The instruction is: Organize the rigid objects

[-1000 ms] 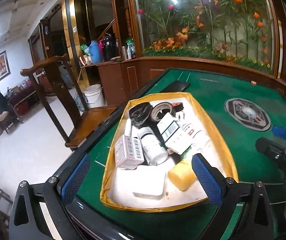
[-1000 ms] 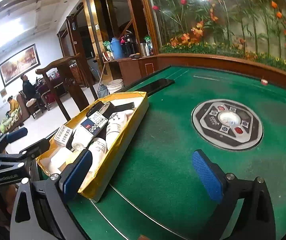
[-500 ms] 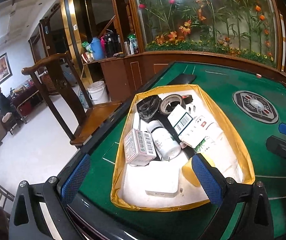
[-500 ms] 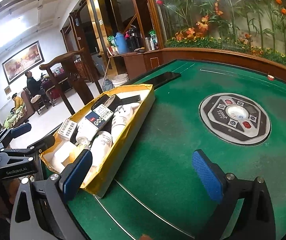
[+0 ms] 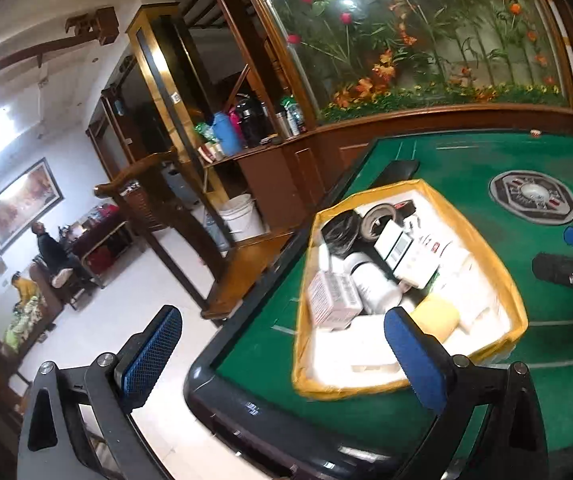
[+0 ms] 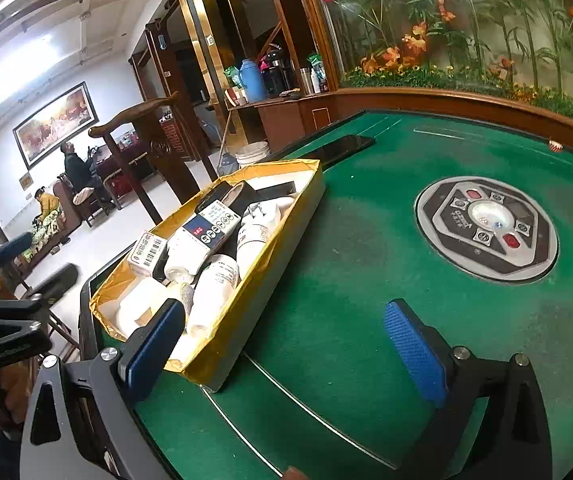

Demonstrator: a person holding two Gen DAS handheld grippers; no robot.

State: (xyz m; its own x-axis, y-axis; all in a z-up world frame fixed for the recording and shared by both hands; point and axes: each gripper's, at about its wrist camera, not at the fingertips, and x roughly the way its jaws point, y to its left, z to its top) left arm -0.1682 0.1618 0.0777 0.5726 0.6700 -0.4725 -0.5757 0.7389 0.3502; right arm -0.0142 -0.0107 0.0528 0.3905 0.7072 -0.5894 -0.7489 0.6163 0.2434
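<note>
A yellow-rimmed box (image 5: pixel 498 276) (image 6: pixel 310 168) sits at the left edge of the green table. It holds several rigid items: a pink barcoded carton (image 5: pixel 332 296) (image 6: pixel 147 254), a white bottle (image 5: pixel 374 284) (image 6: pixel 216 288), a tape roll (image 5: pixel 378 220), a black bag (image 5: pixel 340 230), a yellow sponge block (image 5: pixel 436 318) and a white device with a dark panel (image 6: pixel 210 230). My left gripper (image 5: pixel 282 356) is open and empty, off the table's near-left corner, short of the box. My right gripper (image 6: pixel 282 348) is open and empty, low over the felt beside the box's near right corner.
The green felt table (image 6: pixel 366 280) has a round control panel (image 6: pixel 486 228) (image 5: pixel 532 200) in its centre and a dark slot (image 6: pixel 342 146) behind the box. A wooden chair (image 5: pixel 190 240) stands left of the table. A wooden counter with flasks (image 5: pixel 246 132) stands behind.
My left gripper has swung left and back, so the box now sits to the right of its view. My right gripper has shifted slightly, with the box a little closer. Both stayed open.
</note>
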